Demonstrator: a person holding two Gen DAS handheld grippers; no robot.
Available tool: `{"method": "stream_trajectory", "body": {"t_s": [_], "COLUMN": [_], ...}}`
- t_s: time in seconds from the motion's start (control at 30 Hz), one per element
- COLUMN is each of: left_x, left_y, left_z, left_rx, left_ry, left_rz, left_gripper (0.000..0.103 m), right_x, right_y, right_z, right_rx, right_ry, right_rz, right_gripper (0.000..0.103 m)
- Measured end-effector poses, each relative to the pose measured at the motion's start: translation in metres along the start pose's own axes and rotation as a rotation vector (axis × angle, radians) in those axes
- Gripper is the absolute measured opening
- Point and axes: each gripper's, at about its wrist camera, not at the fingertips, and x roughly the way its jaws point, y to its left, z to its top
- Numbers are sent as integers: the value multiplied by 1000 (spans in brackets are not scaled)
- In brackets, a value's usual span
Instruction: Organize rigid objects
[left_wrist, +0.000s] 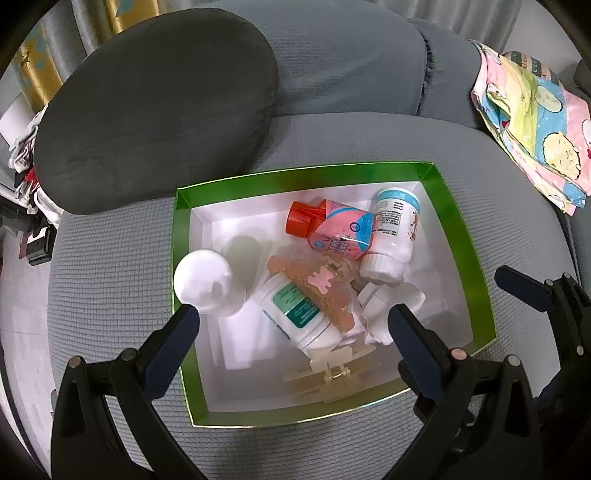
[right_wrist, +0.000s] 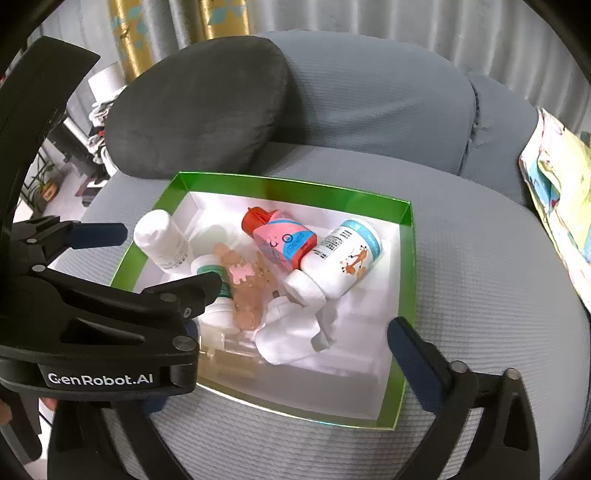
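On the grey sofa (left_wrist: 110, 266), both grippers (left_wrist: 291, 321) (right_wrist: 295, 332) gape wide, holding nothing.

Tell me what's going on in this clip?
A person holds two claws over a green-rimmed box on a grey sofa seat. Both the left claw and the right claw are open and hold nothing. The box holds a pink bottle, white bottles and hair clips; one white bottle stands upright at its left edge.
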Motion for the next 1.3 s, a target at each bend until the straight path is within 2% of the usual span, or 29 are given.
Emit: {"method": "stream_trajectory", "body": {"t_s": [0.17,0.53,0.9,1.03,1.3], "left_x": [-11,-41,-58,-62,-70], "left_y": [1,2,2,3,7], "left_z": [-10,-35,-54,-58,-63], "left_rx": [-1,15,-20,-32,-51], "left_ry": [-41,-149,-190,-203,-211], "left_rz": [-9,26,1,43,32], "left_gripper": [102,102,102,102,102], "right_x": [-6,-30,-44,-48,-51], "right_y": [1,5,9,11,14], "right_z": [-5,-20,-34,-40,-44], "right_rx": [5,4,14,17,19], "right_ry": [-6,-47,-85,-100,-113], "right_rz": [-13,-47,-62,-60,-62], "right_gripper": [102,102,102,102,102]}}
